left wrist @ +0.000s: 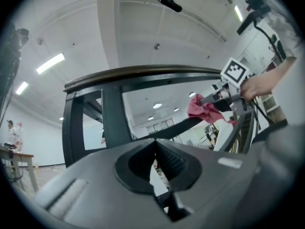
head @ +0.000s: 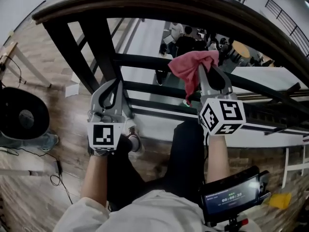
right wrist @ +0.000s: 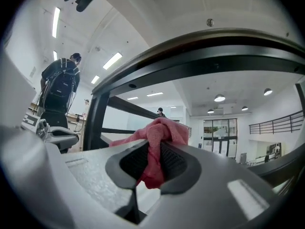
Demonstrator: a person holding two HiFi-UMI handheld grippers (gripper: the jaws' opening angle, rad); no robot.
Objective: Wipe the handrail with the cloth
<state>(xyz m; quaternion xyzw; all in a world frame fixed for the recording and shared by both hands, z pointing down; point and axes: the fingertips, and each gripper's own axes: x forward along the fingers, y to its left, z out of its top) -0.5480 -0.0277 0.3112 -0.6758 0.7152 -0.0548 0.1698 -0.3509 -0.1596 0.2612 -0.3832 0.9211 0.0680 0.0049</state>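
Observation:
A dark wooden handrail point(head: 159, 6) curves across the top of the head view, above black metal balusters point(head: 101, 47). My right gripper point(head: 205, 74) is shut on a pink cloth point(head: 193, 66), which bunches out of its jaws below the rail. In the right gripper view the cloth point(right wrist: 155, 142) is pinched between the jaws, with the handrail point(right wrist: 214, 44) arching above. My left gripper point(head: 116, 88) is shut with nothing in it, close to a baluster. The left gripper view shows the handrail point(left wrist: 143, 73) overhead and the cloth point(left wrist: 205, 111) off to the right.
Black horizontal bars point(head: 145, 88) run behind both grippers. A black round device point(head: 21, 117) stands on the wood floor at left. A handheld screen point(head: 231, 195) hangs at my right hip. People point(head: 188, 37) are on the lower floor beyond the railing.

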